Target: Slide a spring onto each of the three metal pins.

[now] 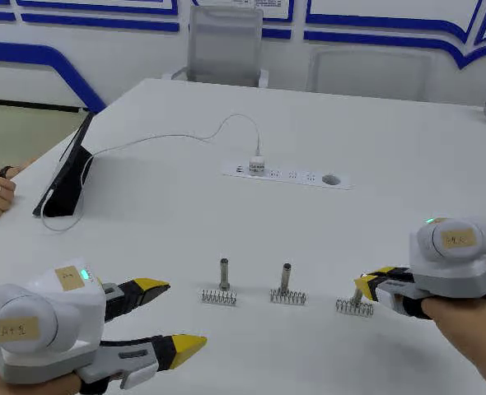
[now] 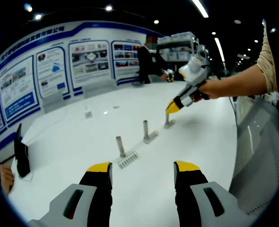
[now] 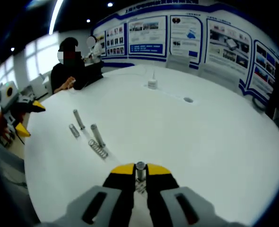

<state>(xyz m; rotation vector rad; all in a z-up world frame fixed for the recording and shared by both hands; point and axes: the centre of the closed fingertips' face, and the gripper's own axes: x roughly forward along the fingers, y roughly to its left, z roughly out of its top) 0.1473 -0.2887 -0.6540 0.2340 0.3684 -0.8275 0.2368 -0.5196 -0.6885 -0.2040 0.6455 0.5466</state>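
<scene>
Pins: left pin (image 1: 224,272), middle pin (image 1: 287,276) and right pin (image 1: 357,295) stand upright in a row near the table's (image 1: 325,123) near edge.
Springs: left spring (image 1: 219,297), middle spring (image 1: 288,297), right spring (image 1: 354,308), each lying flat at its pin's foot.
Left claw (image 1: 179,314): released, jaws wide apart, over the near-left corner.
Right claw (image 3: 140,173): clenched on the right pin's top.
Power strip (image 1: 286,174): mid-table, cable plugged in.
</scene>
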